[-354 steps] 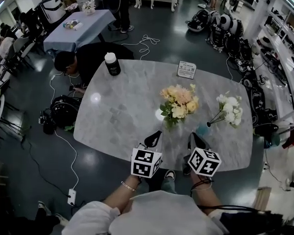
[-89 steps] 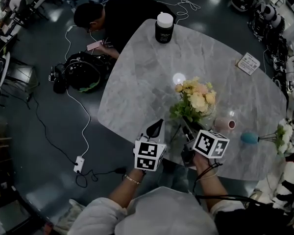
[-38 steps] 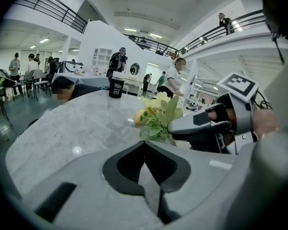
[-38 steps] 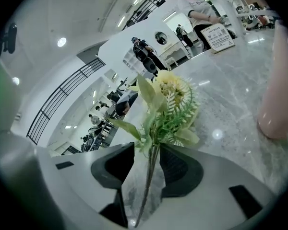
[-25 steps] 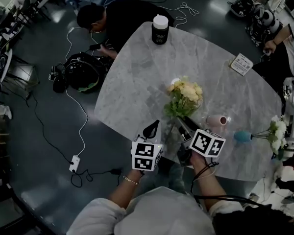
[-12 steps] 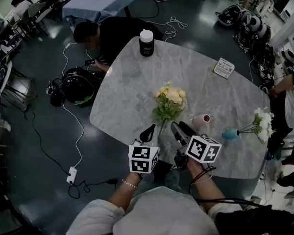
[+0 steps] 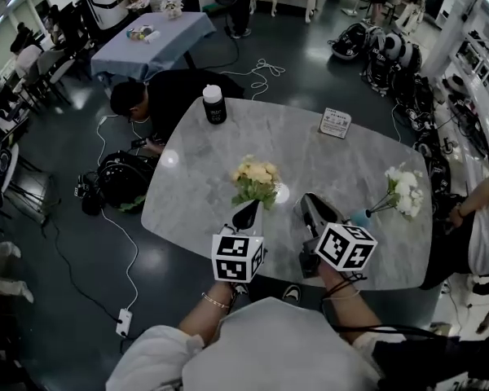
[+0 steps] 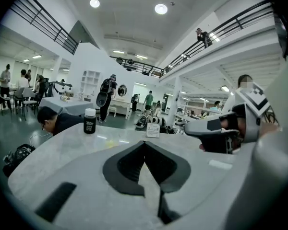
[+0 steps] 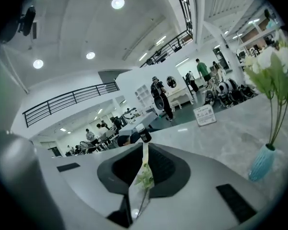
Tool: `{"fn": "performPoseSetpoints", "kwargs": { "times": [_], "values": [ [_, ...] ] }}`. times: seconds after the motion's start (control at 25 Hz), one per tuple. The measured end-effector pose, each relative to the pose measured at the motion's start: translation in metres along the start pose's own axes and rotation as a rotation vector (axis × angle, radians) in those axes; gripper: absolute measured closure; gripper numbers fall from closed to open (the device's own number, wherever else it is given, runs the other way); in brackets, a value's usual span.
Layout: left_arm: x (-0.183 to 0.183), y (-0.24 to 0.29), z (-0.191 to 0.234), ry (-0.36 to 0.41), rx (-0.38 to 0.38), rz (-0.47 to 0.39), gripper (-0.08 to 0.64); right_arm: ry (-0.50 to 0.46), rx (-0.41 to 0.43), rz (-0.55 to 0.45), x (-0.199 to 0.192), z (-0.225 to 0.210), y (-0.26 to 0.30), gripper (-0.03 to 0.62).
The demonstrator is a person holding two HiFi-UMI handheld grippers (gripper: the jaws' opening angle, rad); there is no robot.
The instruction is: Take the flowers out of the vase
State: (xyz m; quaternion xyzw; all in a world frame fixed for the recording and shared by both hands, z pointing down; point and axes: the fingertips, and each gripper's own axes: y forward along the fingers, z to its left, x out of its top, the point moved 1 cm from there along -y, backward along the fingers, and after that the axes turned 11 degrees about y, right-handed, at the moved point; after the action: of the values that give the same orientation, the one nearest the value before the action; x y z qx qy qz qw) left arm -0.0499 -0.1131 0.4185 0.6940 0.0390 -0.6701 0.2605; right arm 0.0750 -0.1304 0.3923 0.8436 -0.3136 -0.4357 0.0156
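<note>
So in the head view both grippers hover over the near edge of the marble table [image 7: 196, 149]. The yellow flowers [image 7: 255, 179] stand on it right beyond the tip of the left gripper [image 7: 246, 210], which hides their base, so I can't make out the vase. The right gripper [image 7: 307, 202] sits off to their right, not touching them. Further right there's a blue vase [image 7: 360, 217] with white flowers [image 7: 403, 187]. Left gripper view: jaws pressed fully together, nothing in them, and a black bottle [image 8: 90, 121] far across the table. Right gripper view: jaws have just been closing, down to a thin slit, gripping nothing. Some green leaves [image 9: 145, 176] just show through the gap.
</note>
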Motion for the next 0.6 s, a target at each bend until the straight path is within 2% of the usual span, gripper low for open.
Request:
{"fn": "performPoseSetpoints", "kwargs": {
  "times": [0.24,0.44,0.6],
  "values": [
    [0.035,0.008,-0.034,0.039,-0.044,-0.052,0.551,-0.147,-0.061,-0.130,0.041,-0.019,-0.044,0.574],
    [0.042,0.015,-0.065,0.047,-0.075,-0.059,0.551,-0.126,-0.110,-0.144,0.043,-0.043,-0.067,0.575],
    [0.042,0.020,-0.083,0.031,-0.096,-0.059,0.551,-0.117,-0.118,-0.134,0.040,-0.051,-0.075,0.575]
  ]
}}
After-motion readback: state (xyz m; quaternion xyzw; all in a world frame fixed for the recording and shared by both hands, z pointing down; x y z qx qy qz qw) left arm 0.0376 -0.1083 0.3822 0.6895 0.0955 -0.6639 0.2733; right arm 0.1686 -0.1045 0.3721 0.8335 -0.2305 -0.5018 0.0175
